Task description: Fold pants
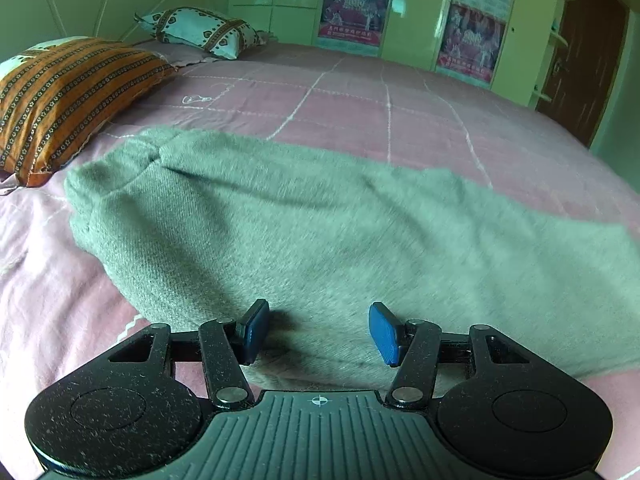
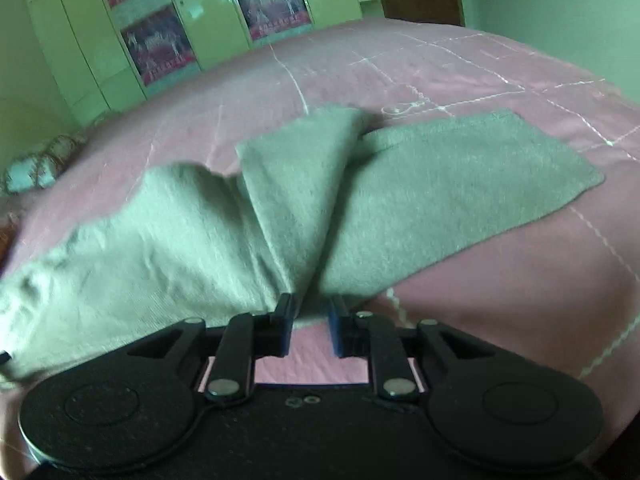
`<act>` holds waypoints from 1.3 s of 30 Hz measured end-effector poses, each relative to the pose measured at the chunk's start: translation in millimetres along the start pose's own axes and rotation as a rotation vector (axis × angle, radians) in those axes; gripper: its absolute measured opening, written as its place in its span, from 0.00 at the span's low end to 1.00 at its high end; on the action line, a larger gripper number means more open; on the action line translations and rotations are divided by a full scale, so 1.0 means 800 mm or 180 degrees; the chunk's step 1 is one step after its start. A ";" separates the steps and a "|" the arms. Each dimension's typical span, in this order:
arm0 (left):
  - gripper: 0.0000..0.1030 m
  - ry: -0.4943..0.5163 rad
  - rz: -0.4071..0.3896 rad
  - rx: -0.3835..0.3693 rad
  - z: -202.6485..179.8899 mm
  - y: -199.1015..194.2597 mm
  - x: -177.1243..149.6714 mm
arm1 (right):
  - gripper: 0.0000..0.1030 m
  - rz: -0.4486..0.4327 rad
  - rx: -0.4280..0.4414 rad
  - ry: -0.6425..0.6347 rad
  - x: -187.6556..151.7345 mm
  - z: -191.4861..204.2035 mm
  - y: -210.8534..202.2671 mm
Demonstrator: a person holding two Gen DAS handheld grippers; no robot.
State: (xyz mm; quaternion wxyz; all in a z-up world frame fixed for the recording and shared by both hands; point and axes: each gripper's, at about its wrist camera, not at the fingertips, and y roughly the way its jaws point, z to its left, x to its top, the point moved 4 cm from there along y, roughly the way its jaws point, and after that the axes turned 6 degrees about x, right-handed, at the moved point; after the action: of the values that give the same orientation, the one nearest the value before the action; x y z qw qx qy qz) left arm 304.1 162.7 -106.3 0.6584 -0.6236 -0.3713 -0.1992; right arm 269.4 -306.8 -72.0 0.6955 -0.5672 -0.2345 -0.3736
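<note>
Pants: grey-green knit pants [image 1: 320, 220] lie spread on the pink bedspread [image 1: 360, 104], filling the middle of the left wrist view from the left edge to the right edge; in the right wrist view the pants [image 2: 280, 208] run from the lower left up to the right of centre.
Legs: in the right wrist view one leg lies flat toward the upper right, its hem a straight edge; a second flap of fabric is folded over and stands up as a ridge in the centre of the frame.
Left gripper: the left gripper [image 1: 320, 330] sits at the bottom centre, its blue pads [image 1: 384, 334] spread wide apart over the cloth, nothing caught between them.
Right gripper: the right gripper [image 2: 312, 326] is at the bottom centre, pads [image 2: 335, 330] drawn close with a narrow gap showing pink bedspread; their tips sit at the near edge of the pants, and whether they pinch fabric I cannot tell.
Pillows: an orange striped pillow [image 1: 60, 100] at the left edge, a pale patterned pillow [image 1: 200, 32] at the upper left.
Wardrobe: a pale green wardrobe [image 1: 416, 12] with pink posters [image 1: 354, 10] across the top.
Door: a brown door [image 1: 580, 52] at the upper right.
</note>
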 end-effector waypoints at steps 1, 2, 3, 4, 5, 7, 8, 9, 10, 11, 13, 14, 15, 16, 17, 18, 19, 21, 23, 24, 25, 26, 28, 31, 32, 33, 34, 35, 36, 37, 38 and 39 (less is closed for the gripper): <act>0.54 -0.0025 -0.0006 -0.0020 -0.001 -0.003 0.002 | 0.17 -0.0135 -0.0052 -0.0208 0.010 0.012 -0.006; 0.54 -0.0028 0.0002 -0.0021 -0.004 -0.002 0.003 | 0.17 -0.0227 -0.0055 -0.0435 0.021 0.024 -0.007; 0.54 -0.0017 0.0009 -0.0007 -0.007 -0.001 0.002 | 0.17 -0.0251 -0.0034 -0.0598 0.029 0.034 -0.003; 0.54 0.0011 0.0024 0.0015 -0.010 0.002 0.000 | 0.17 -0.0218 -0.0002 -0.0749 0.036 0.044 0.007; 0.57 0.0061 0.0036 0.0050 -0.014 0.005 -0.003 | 0.16 -0.0129 -0.0021 -0.0936 0.040 0.054 0.023; 0.66 0.0161 0.0031 0.0057 -0.020 0.008 -0.008 | 0.16 -0.0009 -0.0210 -0.1409 0.041 0.071 0.058; 0.69 0.0200 0.0026 0.0042 -0.022 0.010 -0.011 | 0.16 0.0017 -0.0353 -0.1628 0.039 0.075 0.070; 0.69 0.0247 0.0019 0.0051 -0.024 0.011 -0.013 | 0.16 0.0055 -0.0502 -0.1867 0.036 0.080 0.083; 0.69 0.0262 0.0014 0.0055 -0.024 0.011 -0.014 | 0.15 0.0091 -0.0610 -0.2067 0.033 0.082 0.094; 0.69 0.0254 0.0012 0.0052 -0.023 0.011 -0.014 | 0.00 0.0084 -0.0648 -0.2137 0.032 0.081 0.096; 0.69 0.0255 0.0007 0.0052 -0.024 0.011 -0.015 | 0.00 -0.0052 -0.0679 -0.1732 0.050 0.058 0.081; 0.69 0.0261 -0.0002 0.0060 -0.024 0.010 -0.016 | 0.00 -0.0101 -0.0695 -0.1401 0.057 0.036 0.067; 0.69 0.0273 -0.0013 0.0072 -0.025 0.010 -0.017 | 0.00 -0.0108 -0.0727 -0.1008 0.062 0.009 0.054; 0.70 0.0302 -0.0028 0.0086 -0.027 0.010 -0.017 | 0.00 -0.0137 -0.0775 -0.0830 0.060 -0.010 0.043; 0.71 0.0338 -0.0045 0.0100 -0.029 0.011 -0.018 | 0.00 -0.0183 -0.0761 -0.0850 0.058 -0.013 0.036; 0.73 0.0351 -0.0056 0.0106 -0.030 0.011 -0.019 | 0.02 -0.0272 -0.0680 -0.0964 0.057 -0.005 0.028; 0.75 0.0346 -0.0058 0.0102 -0.032 0.012 -0.019 | 0.14 -0.0350 -0.0595 -0.1118 0.054 0.010 0.023; 0.77 0.0321 -0.0041 0.0121 -0.033 0.013 -0.018 | 0.44 -0.0359 -0.0375 -0.1440 0.049 0.046 0.031; 0.77 0.0277 -0.0019 0.0114 -0.032 0.011 -0.017 | 0.45 -0.0276 -0.0224 -0.1664 0.046 0.075 0.056; 0.77 0.0244 -0.0013 0.0094 -0.030 0.011 -0.016 | 0.40 -0.0208 -0.0202 -0.1778 0.042 0.087 0.072; 0.77 0.0215 -0.0011 0.0074 -0.027 0.010 -0.016 | 0.36 -0.0126 -0.0273 -0.1880 0.038 0.095 0.088; 0.77 0.0206 -0.0008 0.0060 -0.025 0.010 -0.017 | 0.26 -0.0031 -0.0386 -0.1958 0.035 0.099 0.100; 0.77 0.0215 -0.0008 0.0045 -0.023 0.010 -0.017 | 0.21 0.0154 -0.0603 -0.2079 0.034 0.095 0.126; 0.77 0.0223 -0.0014 0.0051 -0.024 0.011 -0.017 | 0.00 0.0118 -0.0602 -0.1876 0.044 0.076 0.122; 0.77 0.0228 -0.0021 0.0057 -0.025 0.011 -0.018 | 0.00 0.0014 -0.0578 -0.1597 0.052 0.062 0.101; 0.77 0.0237 -0.0031 0.0063 -0.026 0.011 -0.019 | 0.00 -0.0137 -0.0532 -0.1181 0.065 0.039 0.077; 0.77 0.0247 -0.0040 0.0065 -0.026 0.011 -0.019 | 0.00 -0.0241 -0.0491 -0.0784 0.072 0.013 0.056; 0.77 0.0252 -0.0051 0.0069 -0.026 0.010 -0.020 | 0.00 -0.0329 -0.0395 -0.0284 0.073 -0.016 0.034; 0.77 0.0256 -0.0057 0.0071 -0.027 0.010 -0.020 | 0.00 -0.0343 -0.0274 0.0228 0.067 -0.047 0.021; 0.77 0.0262 -0.0061 0.0075 -0.027 0.010 -0.020 | 0.00 -0.0293 -0.0262 0.0657 0.053 -0.076 0.015; 0.77 0.0263 -0.0061 0.0077 -0.027 0.010 -0.021 | 0.01 -0.0204 -0.0333 0.0940 0.037 -0.100 0.017; 0.77 0.0264 -0.0058 0.0074 -0.026 0.010 -0.020 | 0.00 -0.0110 -0.0461 0.1113 0.022 -0.123 0.020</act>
State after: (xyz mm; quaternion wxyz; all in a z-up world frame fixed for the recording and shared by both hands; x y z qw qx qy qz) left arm 305.0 140.3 -122.6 0.6786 -0.6038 -0.3517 -0.2265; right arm 283.3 -404.8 -93.2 0.6765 -0.5381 -0.0923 -0.4942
